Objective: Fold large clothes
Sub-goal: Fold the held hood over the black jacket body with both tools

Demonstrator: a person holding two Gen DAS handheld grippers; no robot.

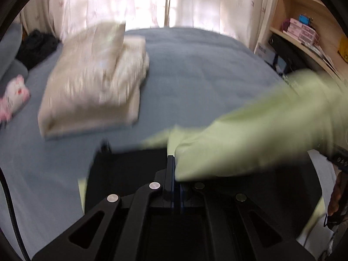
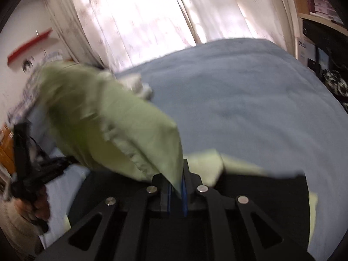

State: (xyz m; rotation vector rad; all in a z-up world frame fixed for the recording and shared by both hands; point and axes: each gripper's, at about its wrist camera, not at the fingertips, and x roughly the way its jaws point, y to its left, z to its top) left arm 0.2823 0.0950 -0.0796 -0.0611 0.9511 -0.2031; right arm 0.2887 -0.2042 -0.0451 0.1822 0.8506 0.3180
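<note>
Ahead and left of your left jaws, a folded pile lies on the bed. A garment stretches rightward from them to your right jaws, above the bed.

Motion-blurred green garment, beige folded stack equally smeared.

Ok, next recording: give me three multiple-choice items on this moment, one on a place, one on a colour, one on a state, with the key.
1. Where does the folded cream pile lie?
A. on the blue bed cover
B. on the shelf
C. on the floor

2. What colour is the garment in the grippers?
A. red
B. light green
C. black

3. How does the right gripper stand?
A. wide open, holding nothing
B. shut on the garment
C. out of view

Key: 1 A, the pile rests on the bed cover in the left wrist view. 2 B, the cloth is pale green in both views. 3 B, the fabric runs down between its closed fingers; the left gripper pinches it likewise.
</note>
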